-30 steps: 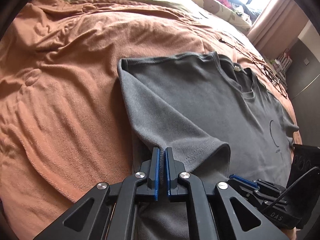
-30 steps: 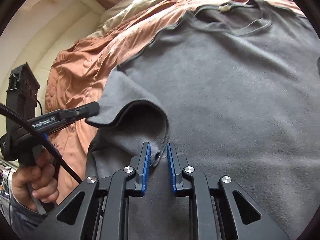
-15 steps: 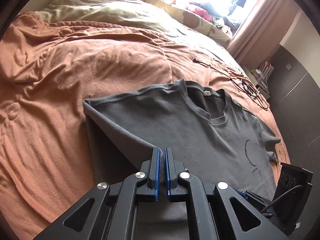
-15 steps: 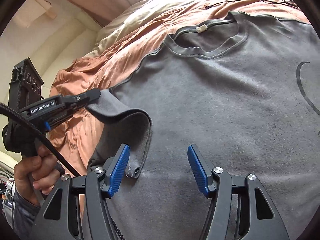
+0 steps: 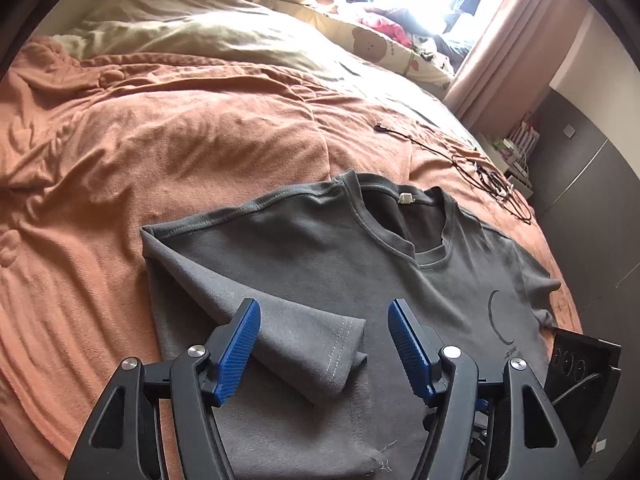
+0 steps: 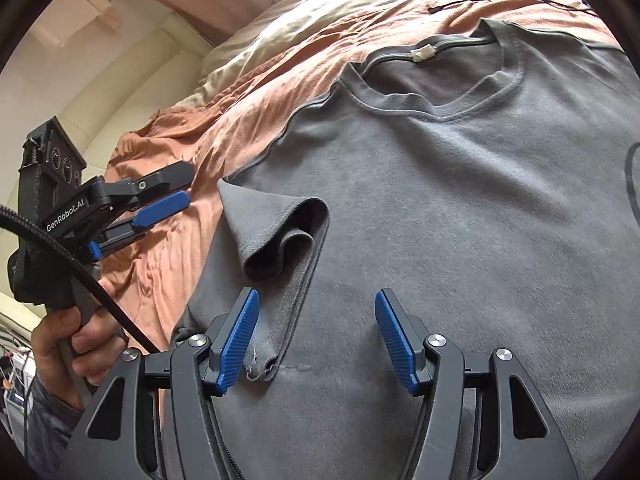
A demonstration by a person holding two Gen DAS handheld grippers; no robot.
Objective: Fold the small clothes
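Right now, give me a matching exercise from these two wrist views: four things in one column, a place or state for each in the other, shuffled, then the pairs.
Things:
1. grey cotton T-shirt
2. short grey sleeve
3. thin black cable
4. left gripper

Places or states:
A. folded in over the shirt body
B. fingers apart and opening, pressing on nothing
C. spread on the orange blanket, neck label showing
D. lying loose beyond the collar

Pairs: 1-C, 2-A, 3-D, 4-B
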